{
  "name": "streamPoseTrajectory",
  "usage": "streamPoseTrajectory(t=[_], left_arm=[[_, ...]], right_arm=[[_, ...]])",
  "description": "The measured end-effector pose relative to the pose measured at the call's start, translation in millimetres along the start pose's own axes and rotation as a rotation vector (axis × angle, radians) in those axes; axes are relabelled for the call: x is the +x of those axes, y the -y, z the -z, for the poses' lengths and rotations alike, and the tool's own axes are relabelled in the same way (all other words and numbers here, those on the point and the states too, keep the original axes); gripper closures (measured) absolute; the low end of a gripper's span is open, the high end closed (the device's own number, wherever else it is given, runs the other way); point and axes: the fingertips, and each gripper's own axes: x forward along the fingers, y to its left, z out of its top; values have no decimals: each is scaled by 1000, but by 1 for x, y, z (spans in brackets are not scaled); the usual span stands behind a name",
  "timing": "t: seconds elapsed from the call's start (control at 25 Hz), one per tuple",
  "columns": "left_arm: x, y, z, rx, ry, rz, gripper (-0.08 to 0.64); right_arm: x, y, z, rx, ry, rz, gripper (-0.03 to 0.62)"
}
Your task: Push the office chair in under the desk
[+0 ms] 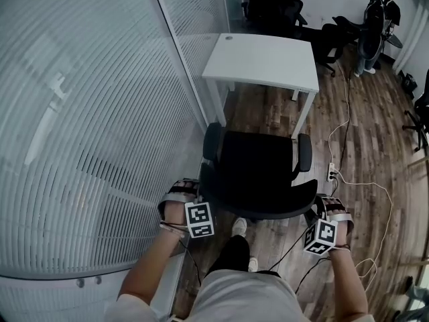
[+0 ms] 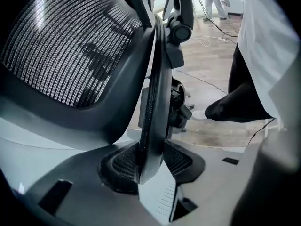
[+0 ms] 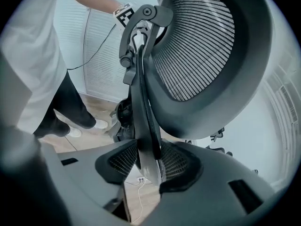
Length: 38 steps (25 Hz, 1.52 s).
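1. While the office chair (image 1: pixel 258 173) stands just in front of the white desk (image 1: pixel 265 59) and faces it, its whole seat shows short of the desktop's near edge.
2. Left margin: a striped glass partition (image 1: pixel 87 113) runs close beside the chair's left armrest and the desk's left leg.
3. Right margin: open wooden floor (image 1: pixel 365 133), crossed by cables (image 1: pixel 375 193), with a power strip (image 1: pixel 330 173) near the desk's right leg.
4. Left gripper (image 2: pixel 151 161): jaws pinch the backrest rim (image 2: pixel 155 93) at its left side, with a pad pressed on each face.
5. Right gripper (image 3: pixel 149 161): jaws clamped the same way on the rim's right side, set wide by its thickness.
6. Markings: square black-and-white patterns on the left cube (image 1: pixel 200 220) and the right cube (image 1: pixel 321 237).
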Motion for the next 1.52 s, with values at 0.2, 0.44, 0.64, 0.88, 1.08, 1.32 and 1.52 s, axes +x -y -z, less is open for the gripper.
streamPoseTrajectory(t=[0.2, 0.44, 0.64, 0.88, 1.08, 1.32, 1.52], left_arm=[[9, -19, -3, 20, 14, 15, 387], [26, -52, 5, 24, 14, 20, 387], [45, -67, 5, 13, 15, 27, 387], [62, -94, 6, 20, 26, 22, 387], [77, -114, 7, 20, 24, 17, 387], [101, -145, 6, 19, 29, 29, 387], [119, -168, 7, 19, 34, 29, 387]], right_arm=[[9, 19, 2, 9, -32, -17, 430], [25, 41, -7, 24, -42, -23, 434], [43, 58, -6, 28, -50, -15, 433], [61, 83, -8, 40, -71, -24, 433], [77, 99, -6, 45, -90, -11, 431], [101, 130, -5, 52, -96, -11, 431], [120, 153, -5, 67, -106, -3, 428]])
